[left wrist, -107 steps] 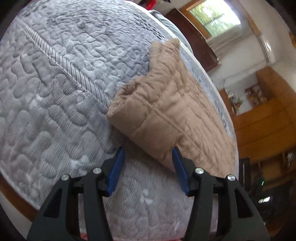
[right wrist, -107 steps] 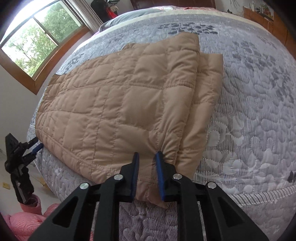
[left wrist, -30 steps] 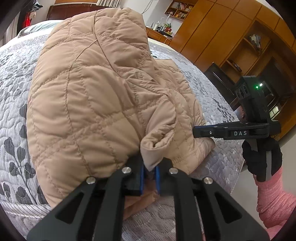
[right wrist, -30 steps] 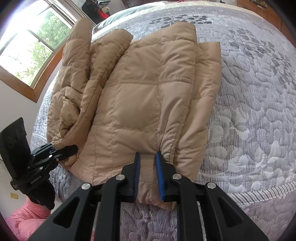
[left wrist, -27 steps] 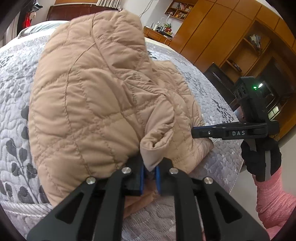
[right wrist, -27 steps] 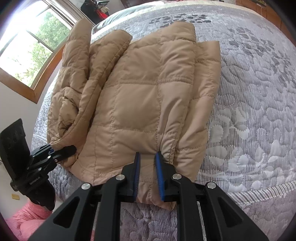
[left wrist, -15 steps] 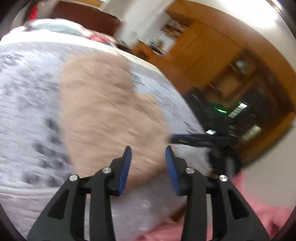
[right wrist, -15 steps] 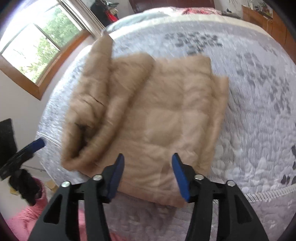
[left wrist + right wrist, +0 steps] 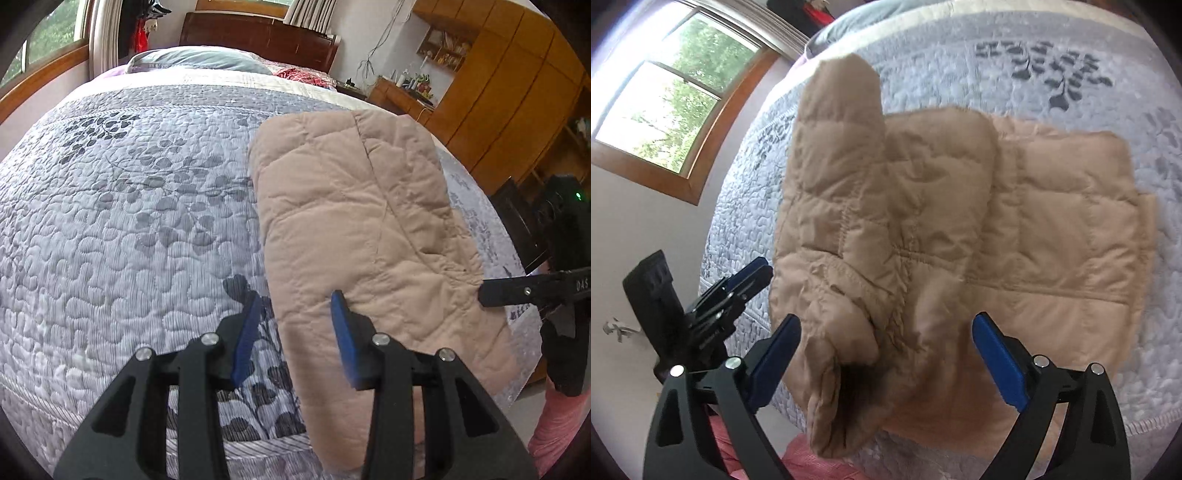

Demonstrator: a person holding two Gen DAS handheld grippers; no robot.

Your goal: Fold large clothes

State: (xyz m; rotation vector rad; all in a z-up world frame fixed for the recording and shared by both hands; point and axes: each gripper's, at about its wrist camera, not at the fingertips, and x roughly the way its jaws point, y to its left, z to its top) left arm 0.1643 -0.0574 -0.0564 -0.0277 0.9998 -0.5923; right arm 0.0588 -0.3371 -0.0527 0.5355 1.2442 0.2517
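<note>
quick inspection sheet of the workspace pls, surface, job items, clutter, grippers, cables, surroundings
surface: bed with a grey quilted leaf-print cover.
job's things: tan quilted jacket lying folded near the bed's edge; one folded part stands up loosely, and the near corner hangs over the edge.
clutter: pillow and a red cloth at the head of the bed.
grippers: left gripper open, its jaws just opened; right gripper wide open, its jaws just opened. Neither presses on the jacket.
cables: wires hanging on the far wall.
surroundings: window, dark headboard, wooden cabinets, pink sleeve.
</note>
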